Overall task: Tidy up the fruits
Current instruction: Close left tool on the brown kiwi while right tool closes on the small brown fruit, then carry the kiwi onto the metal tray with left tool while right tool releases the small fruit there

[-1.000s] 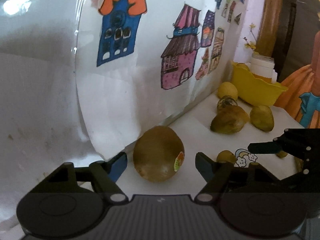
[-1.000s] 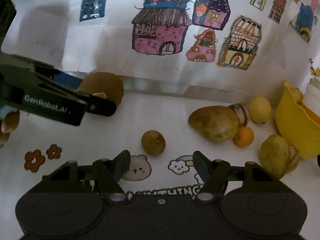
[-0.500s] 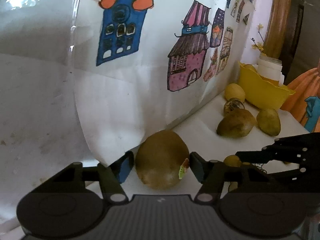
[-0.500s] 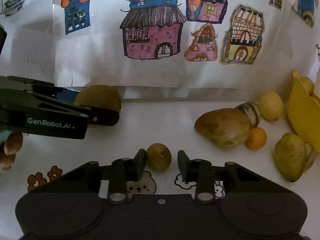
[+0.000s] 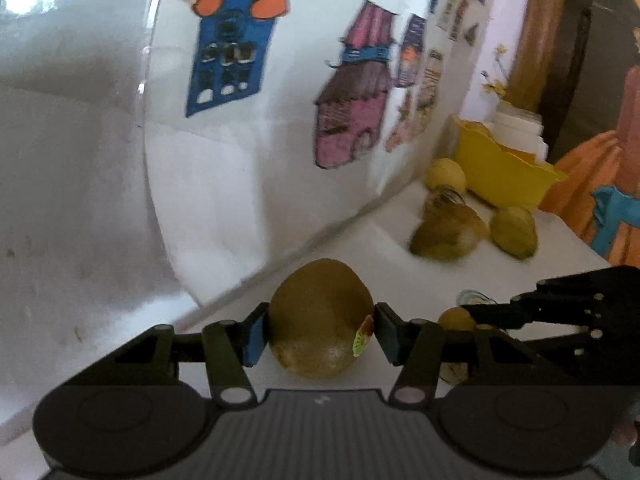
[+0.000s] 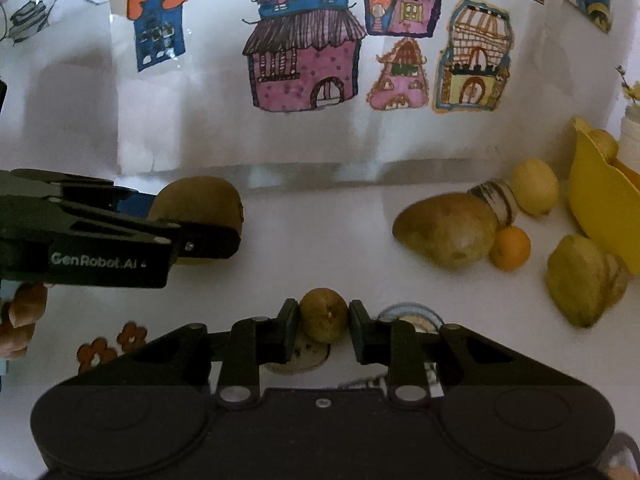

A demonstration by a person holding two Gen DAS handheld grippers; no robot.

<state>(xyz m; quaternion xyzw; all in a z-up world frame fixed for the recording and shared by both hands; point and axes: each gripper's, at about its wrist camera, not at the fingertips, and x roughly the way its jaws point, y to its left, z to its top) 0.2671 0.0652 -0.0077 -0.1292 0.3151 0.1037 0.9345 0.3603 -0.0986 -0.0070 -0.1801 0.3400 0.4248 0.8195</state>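
The left gripper (image 5: 320, 330) has just been closing, and its blue pads now press on both sides of a big brown kiwi (image 5: 322, 318). The kiwi sits on the white table (image 6: 320, 248), close to the wall with the house drawings (image 6: 304, 48). The right gripper (image 6: 323, 330) is squeezed tight on a small round fruit (image 6: 323, 314), which sits low over the table near the front. Off to the right lie a big pear (image 6: 446, 230), a little orange (image 6: 511, 248), a lemon (image 6: 534, 187) and another yellow-green fruit (image 6: 580, 280). A yellow bowl (image 6: 600, 208) stands just beside them, with one fruit inside.
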